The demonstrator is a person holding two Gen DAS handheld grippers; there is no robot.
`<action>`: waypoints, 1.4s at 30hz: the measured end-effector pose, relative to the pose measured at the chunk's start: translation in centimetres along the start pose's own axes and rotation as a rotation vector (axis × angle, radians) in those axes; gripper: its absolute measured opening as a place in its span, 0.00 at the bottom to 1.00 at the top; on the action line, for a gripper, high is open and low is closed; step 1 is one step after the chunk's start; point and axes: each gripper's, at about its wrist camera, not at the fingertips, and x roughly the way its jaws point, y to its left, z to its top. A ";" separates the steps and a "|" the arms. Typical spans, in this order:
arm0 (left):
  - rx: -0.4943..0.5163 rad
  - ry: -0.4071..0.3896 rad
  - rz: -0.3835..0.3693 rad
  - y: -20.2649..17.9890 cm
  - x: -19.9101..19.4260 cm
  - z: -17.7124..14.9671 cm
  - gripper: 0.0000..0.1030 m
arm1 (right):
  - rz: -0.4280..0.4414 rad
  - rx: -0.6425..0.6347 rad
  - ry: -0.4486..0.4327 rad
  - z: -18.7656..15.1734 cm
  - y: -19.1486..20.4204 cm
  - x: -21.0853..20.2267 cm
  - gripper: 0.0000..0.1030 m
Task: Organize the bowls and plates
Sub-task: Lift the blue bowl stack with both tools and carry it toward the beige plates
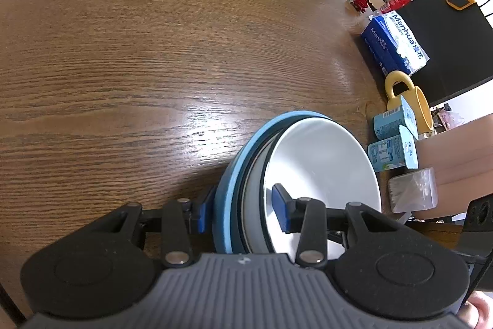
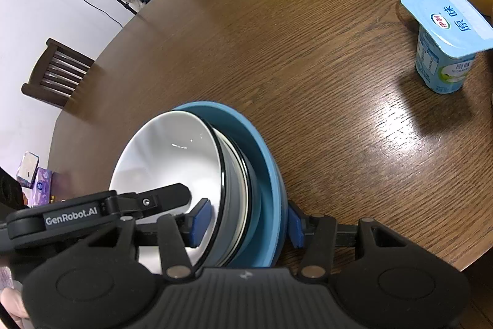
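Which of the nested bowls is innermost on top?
The white bowl with the thin black rim; it sits inside the grey one, and the blue bowl is outermost.

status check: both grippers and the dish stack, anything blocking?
Left gripper and right gripper each straddle the stack's rim, apparently gripping. White bowl nested in blue dish, on table. Yogurt cups to one side, apart.

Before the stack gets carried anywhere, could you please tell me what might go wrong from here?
1. The white bowl sits off-centre in the blue bowl, leaning toward one side, so tilting could slide it out.
2. Each claw, left and right, pinches only one rim section; uneven lifting could twist the stack.
3. The yogurt cups stand close enough to be knocked.
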 end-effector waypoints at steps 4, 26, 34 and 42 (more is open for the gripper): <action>0.023 -0.008 0.011 -0.3 0.0 0.1 0.39 | -0.007 -0.018 -0.009 -0.1 0.4 -0.1 0.49; 0.032 -0.041 0.022 -0.1 -0.8 0.1 0.39 | 0.015 -0.046 -0.024 -0.2 0.8 -0.1 0.47; 0.020 -0.057 0.026 0.2 -1.8 0.1 0.39 | 0.018 -0.071 -0.038 0.0 1.5 -0.4 0.46; 0.019 -0.085 0.029 0.6 -3.1 0.1 0.39 | 0.032 -0.093 -0.049 0.0 2.4 -0.7 0.45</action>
